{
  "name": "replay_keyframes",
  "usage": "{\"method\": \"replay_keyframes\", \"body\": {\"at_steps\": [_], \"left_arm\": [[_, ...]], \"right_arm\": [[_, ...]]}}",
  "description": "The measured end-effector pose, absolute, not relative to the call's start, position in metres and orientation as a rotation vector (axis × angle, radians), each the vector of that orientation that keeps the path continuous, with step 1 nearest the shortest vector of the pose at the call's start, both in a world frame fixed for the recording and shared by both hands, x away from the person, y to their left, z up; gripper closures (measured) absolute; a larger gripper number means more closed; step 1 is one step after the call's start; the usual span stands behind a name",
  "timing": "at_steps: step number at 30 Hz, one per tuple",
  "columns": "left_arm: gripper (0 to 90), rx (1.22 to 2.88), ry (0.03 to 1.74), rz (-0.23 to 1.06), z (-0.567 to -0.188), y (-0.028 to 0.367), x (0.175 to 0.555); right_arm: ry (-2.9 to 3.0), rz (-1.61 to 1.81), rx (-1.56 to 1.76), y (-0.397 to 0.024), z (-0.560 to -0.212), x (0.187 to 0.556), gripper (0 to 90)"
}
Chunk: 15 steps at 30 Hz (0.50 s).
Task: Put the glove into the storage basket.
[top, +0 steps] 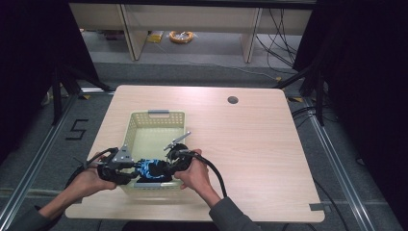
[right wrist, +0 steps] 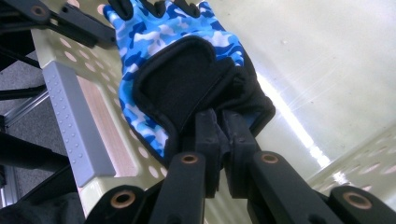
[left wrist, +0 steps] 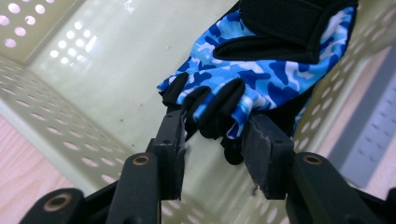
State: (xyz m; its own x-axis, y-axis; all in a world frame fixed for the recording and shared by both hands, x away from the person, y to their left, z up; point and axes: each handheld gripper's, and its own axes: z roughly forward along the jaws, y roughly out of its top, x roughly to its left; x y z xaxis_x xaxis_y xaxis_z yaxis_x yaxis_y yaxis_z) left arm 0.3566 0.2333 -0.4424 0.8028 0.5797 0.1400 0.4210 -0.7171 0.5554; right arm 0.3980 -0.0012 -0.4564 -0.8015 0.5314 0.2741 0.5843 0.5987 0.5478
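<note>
The right gripper [right wrist: 223, 140] pinches the camouflage glove's [top: 150, 168] cuff; the left gripper [left wrist: 212, 140], half-open, straddles its fingertips unclamped; the glove spans left-right over the basket's [top: 132, 120] near end.

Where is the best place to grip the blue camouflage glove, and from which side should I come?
Grip the glove at its black cuff edge, coming from the person's right, as the right hand-held gripper does: the edge is thin and flat, so the pads close fully on it. The fingertip end is bulkier and sits loose between the left hand-held gripper pads.

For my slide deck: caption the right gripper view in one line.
Right gripper shut on the cuff of a blue camouflage glove held over a pale perforated basket.
</note>
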Motion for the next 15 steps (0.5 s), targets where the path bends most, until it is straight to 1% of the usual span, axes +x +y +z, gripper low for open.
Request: {"method": "replay_keyframes", "body": {"at_steps": [3, 4, 5, 7, 10, 13, 15], "left_arm": [[48.2, 2.476, 0.769, 0.402, -0.440, 0.235, 0.355], [48.2, 2.480, 0.775, 0.414, -0.438, 0.236, 0.356], [45.4, 2.468, 0.781, 0.436, -0.436, 0.237, 0.355], [44.8, 2.454, 0.780, 0.457, -0.431, 0.240, 0.355], [40.2, 2.415, 0.823, 0.472, -0.428, 0.242, 0.356], [40.0, 2.381, 0.835, 0.492, -0.427, 0.243, 0.357], [37.8, 2.407, 0.828, 0.479, -0.425, 0.243, 0.357]], "right_arm": [[-2.746, -0.985, -0.957, -0.002, -0.457, 0.400, 86.7], [-2.744, -0.982, -0.965, -0.002, -0.457, 0.400, 86.7], [-2.737, -0.975, -0.974, -0.002, -0.457, 0.399, 86.7], [-2.738, -0.984, -0.973, -0.003, -0.457, 0.400, 86.1], [-2.744, -0.988, -0.975, -0.003, -0.457, 0.400, 85.6], [-2.762, -0.997, -0.965, -0.004, -0.457, 0.400, 82.0], [-2.755, -0.990, -0.978, -0.004, -0.456, 0.399, 80.3]]}}
